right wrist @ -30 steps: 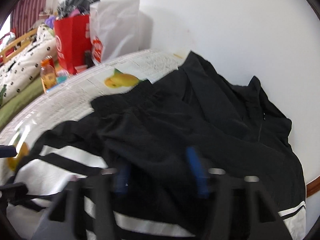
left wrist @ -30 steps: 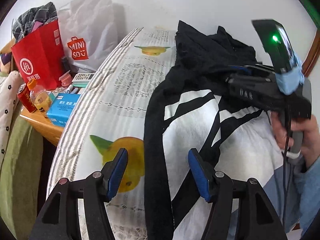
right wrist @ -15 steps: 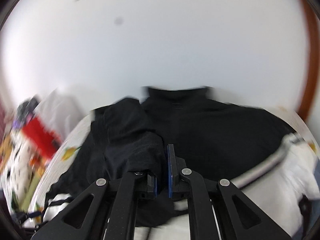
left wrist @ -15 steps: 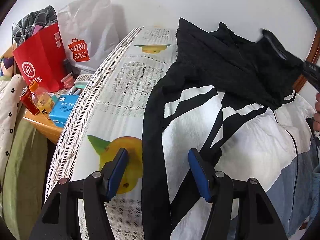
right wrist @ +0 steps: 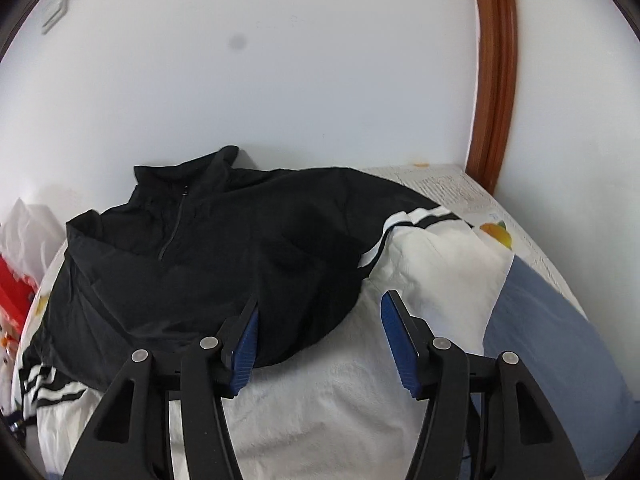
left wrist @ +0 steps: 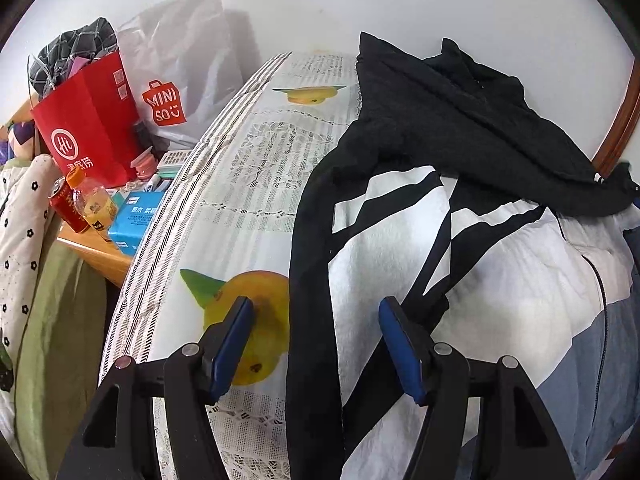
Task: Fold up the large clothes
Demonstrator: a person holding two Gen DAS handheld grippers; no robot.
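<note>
1. Spread on a surface (left wrist: 256,184) under a lace cloth with printed fruit: a black, white and blue jacket (right wrist: 248,240), collar at the far end by the wall, black upper part folded over the white body.
2. Left gripper (left wrist: 314,334): fingers released, standing apart over the jacket's black left edge, gripping nothing; left finger above the printed yellow fruit (left wrist: 248,320), right finger above the white panel.
3. Right gripper (right wrist: 318,334): fingers have just been opening, now released, with the rounded near edge of the black fold lying between them, not pinched.
4. Blue panel of the jacket at the near right; black-and-white stripes on the right sleeve and along the left side.
5. Off the left of the surface: red paper bag (left wrist: 86,128), white Miniso bag (left wrist: 180,76), drink bottle (left wrist: 94,204), blue box (left wrist: 134,218).
6. Wooden door frame (right wrist: 494,80) at the far right against the white wall.
</note>
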